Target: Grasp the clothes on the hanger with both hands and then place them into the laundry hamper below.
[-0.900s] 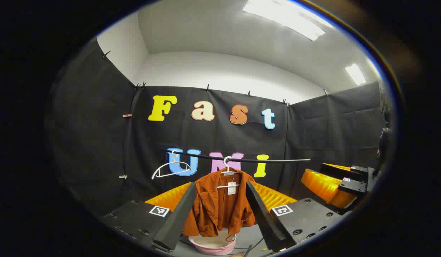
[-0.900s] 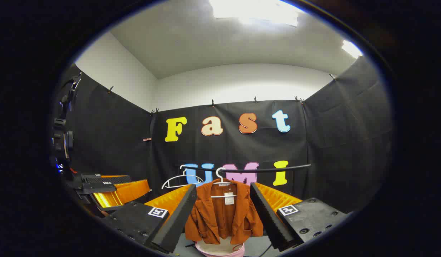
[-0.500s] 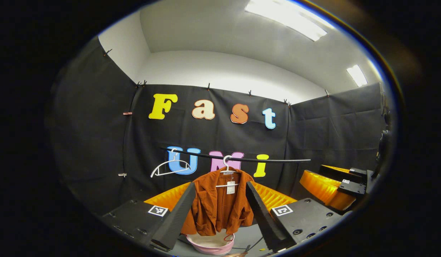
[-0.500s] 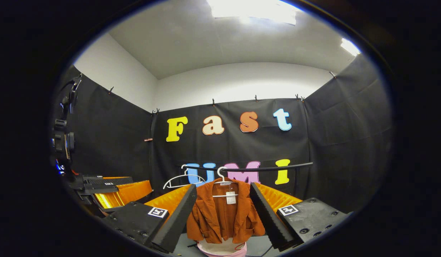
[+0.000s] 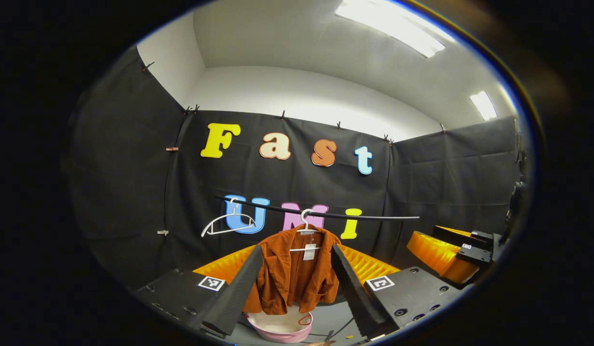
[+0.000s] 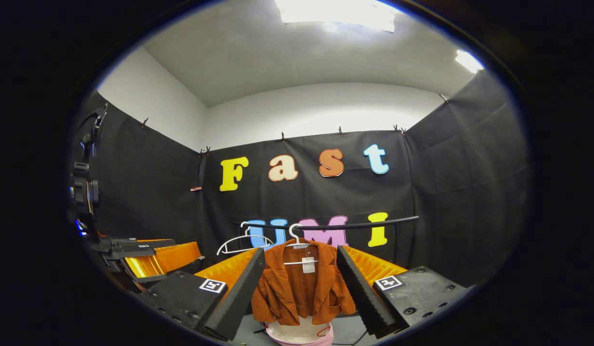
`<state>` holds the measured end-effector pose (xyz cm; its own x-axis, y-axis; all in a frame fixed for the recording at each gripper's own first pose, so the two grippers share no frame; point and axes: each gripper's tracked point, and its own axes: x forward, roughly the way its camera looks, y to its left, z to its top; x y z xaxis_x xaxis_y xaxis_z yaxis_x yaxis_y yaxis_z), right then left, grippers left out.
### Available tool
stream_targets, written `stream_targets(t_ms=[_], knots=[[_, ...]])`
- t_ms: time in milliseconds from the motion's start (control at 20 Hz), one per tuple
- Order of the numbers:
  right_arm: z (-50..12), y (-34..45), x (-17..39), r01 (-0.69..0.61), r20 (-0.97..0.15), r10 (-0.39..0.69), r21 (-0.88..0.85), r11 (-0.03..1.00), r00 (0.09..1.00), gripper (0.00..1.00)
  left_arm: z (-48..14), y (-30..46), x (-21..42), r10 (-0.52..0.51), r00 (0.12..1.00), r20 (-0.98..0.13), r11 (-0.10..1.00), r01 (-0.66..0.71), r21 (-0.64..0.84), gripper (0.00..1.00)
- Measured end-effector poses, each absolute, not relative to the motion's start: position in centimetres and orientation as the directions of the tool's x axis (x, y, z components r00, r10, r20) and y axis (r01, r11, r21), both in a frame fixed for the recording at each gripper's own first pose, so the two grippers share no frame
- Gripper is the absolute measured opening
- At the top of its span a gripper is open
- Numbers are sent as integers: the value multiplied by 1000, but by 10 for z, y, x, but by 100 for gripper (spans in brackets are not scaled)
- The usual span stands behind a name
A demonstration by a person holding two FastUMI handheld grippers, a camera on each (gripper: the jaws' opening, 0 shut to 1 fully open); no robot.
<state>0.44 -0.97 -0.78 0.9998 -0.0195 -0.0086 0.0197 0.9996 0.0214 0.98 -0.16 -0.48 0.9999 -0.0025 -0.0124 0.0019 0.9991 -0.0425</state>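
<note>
- Rust-brown jacket [image 5: 293, 276], left gripper view: it hangs on a white hanger [image 5: 304, 226] from the black rail [image 5: 326, 214], straight above the pink laundry hamper [image 5: 278, 327]. The left gripper [image 5: 297, 288] is released, its jaws spread wide, well short of the cloth. To do this step well, I would steer it toward the jacket's left shoulder.
- Right gripper view: the jacket [image 6: 302, 293] hangs framed between the right gripper's [image 6: 301, 293] parted, empty fingers. An empty hanger [image 6: 244, 240] hangs beside it; keep clear of that. Both grippers should close on the shoulders together, so the cloth slides off evenly.
</note>
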Motion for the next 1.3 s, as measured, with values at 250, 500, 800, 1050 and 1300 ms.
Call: stream_targets(t_ms=[250, 500, 800, 1050, 1300], knots=[[-9, -11, 9, 27, -4, -27, 18, 999, 1000, 96, -7, 1, 16, -9, 1000, -21, 999, 8, -44, 91], [-8, -8, 14, 22, -1, -22, 21, 1000, 1000, 96, -8, 3, 22, -19, 1000, -22, 999, 18, -47, 91], [-19, -4, 19, 40, -23, -40, 9, 999, 999, 96, -11, 8, 28, -40, 999, -27, 998, 39, -57, 91], [-27, 5, 16, 72, -40, -73, -8, 997, 997, 96, -18, 20, 28, -60, 997, -49, 996, 57, -67, 91], [-36, 20, 9, 106, -57, -107, -12, 994, 993, 96, -27, 34, 23, -98, 992, -74, 993, 92, -75, 91]])
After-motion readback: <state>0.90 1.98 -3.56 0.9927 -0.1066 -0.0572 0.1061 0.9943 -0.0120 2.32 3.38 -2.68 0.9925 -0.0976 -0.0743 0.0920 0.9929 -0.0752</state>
